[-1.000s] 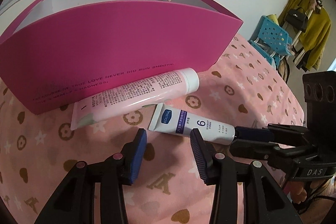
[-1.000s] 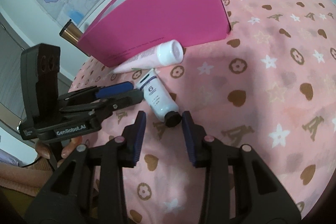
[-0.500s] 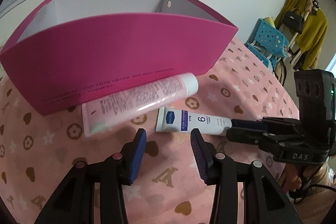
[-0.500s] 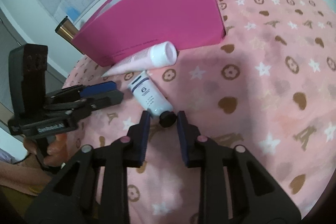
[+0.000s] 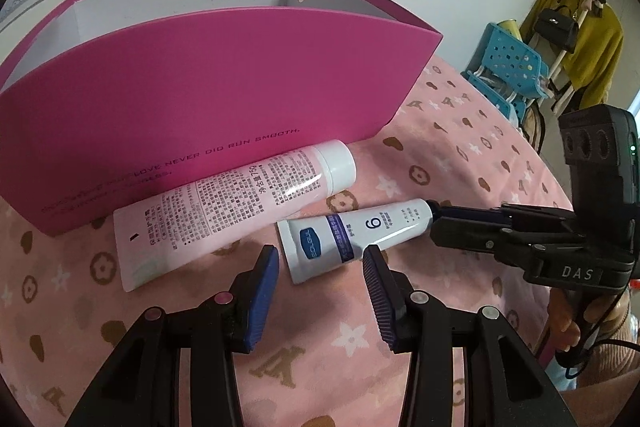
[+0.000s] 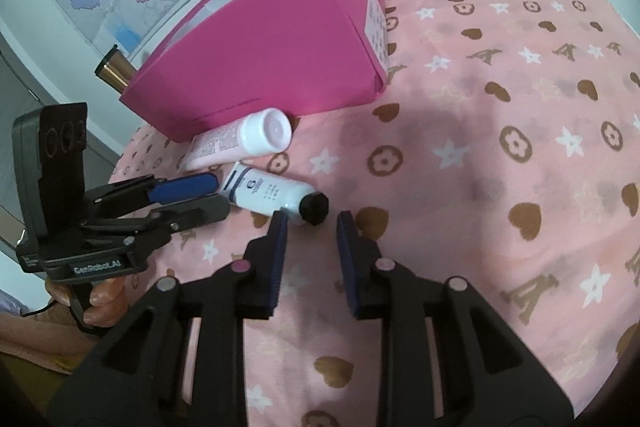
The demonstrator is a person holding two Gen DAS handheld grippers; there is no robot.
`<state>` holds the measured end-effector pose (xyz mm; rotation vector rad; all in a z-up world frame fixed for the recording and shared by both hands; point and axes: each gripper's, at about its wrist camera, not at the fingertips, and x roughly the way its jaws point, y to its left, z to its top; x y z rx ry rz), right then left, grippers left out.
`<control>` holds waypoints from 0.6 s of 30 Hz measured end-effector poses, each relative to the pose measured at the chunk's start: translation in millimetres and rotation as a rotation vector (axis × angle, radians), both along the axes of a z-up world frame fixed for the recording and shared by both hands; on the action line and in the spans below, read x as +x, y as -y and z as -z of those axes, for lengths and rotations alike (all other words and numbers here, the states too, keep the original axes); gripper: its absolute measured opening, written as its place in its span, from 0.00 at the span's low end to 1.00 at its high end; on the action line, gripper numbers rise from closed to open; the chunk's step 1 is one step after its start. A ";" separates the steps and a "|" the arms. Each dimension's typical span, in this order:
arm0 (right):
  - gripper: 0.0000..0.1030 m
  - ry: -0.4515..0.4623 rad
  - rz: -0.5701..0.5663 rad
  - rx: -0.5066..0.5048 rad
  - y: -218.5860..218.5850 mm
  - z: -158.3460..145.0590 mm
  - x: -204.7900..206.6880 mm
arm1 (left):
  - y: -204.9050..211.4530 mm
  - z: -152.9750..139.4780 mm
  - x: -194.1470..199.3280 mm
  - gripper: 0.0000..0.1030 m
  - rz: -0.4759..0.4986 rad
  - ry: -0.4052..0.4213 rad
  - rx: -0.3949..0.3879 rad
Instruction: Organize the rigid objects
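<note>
**Two tubes waiting beside the pink box**

While the pink-clothed surface (image 6: 500, 115) carries everything, the tall magenta box (image 5: 208, 99) stands open-topped at its back. Against the box's front wall lies the pink tube (image 5: 224, 203), white cap pointing right. Just in front lies the smaller white tube (image 5: 352, 231), flat crimped end toward the left gripper (image 5: 320, 287), black cap (image 6: 314, 207) toward the right gripper (image 6: 310, 247).

Both grippers have their jaws apart, holding nothing; the right one's tips flank the black cap. The white tube looks light and soft-walled, probably slippery, so a squeeze mid-body could dent it. The stiff cap and shoulder seem the safest hold.
</note>
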<state>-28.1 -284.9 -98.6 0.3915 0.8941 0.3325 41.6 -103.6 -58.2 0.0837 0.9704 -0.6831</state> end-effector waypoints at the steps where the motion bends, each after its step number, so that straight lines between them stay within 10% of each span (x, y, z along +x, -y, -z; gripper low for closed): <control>1: 0.27 -0.001 0.000 -0.003 0.5 -0.3 0.4 | 0.6 0.6 0.7 0.43 0.000 -0.004 -0.002; 18: 0.28 0.014 -0.010 -0.075 -5.2 -2.7 7.9 | 14.8 4.2 0.8 0.43 0.010 -0.007 -0.007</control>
